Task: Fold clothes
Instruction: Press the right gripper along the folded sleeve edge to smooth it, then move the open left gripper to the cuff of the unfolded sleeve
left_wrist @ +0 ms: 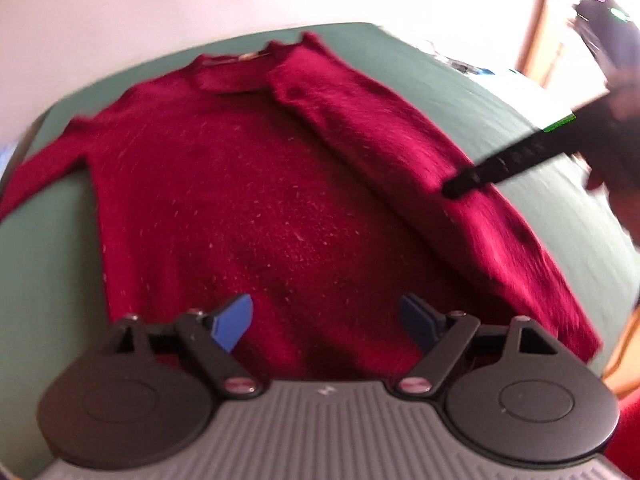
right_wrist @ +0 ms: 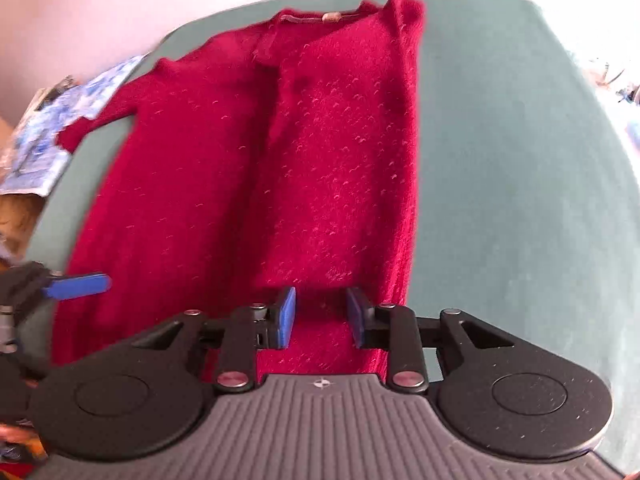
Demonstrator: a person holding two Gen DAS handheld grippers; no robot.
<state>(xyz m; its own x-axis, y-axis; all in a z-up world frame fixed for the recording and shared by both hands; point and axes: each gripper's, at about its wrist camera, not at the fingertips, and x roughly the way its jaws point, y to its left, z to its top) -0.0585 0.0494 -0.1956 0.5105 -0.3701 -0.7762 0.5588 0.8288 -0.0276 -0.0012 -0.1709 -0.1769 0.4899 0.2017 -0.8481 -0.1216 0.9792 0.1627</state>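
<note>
Left wrist view: a dark red knitted sweater (left_wrist: 248, 200) is spread flat on a green cloth-covered surface (left_wrist: 52, 264), directly ahead of and beneath the left gripper (left_wrist: 326, 322). Its blue-padded jaws are held wide apart, with only the lower part of the garment seen in the gap and nothing gripped. The knit looks fuzzy and is speckled with pale flecks. The neckline lies at the far end, away from the jaws, and one sleeve reaches out to the left. The other side has been folded inward, so that a long sleeve runs diagonally down the right of the jaws. The right gripper (left_wrist: 452, 190) is seen there as a blurred dark shape above that folded part; whether it touches the fabric cannot be told.

From the right wrist view, the right gripper's (right_wrist: 321, 318) jaws are only partly open, a narrow gap being left between the blue pads. The hem area of the folded panel lies in that gap, but the pads are not seen pressing on it. A blue finger (right_wrist: 80, 286) of the left gripper is visible to the left of these jaws, over the sweater's edge.
</note>
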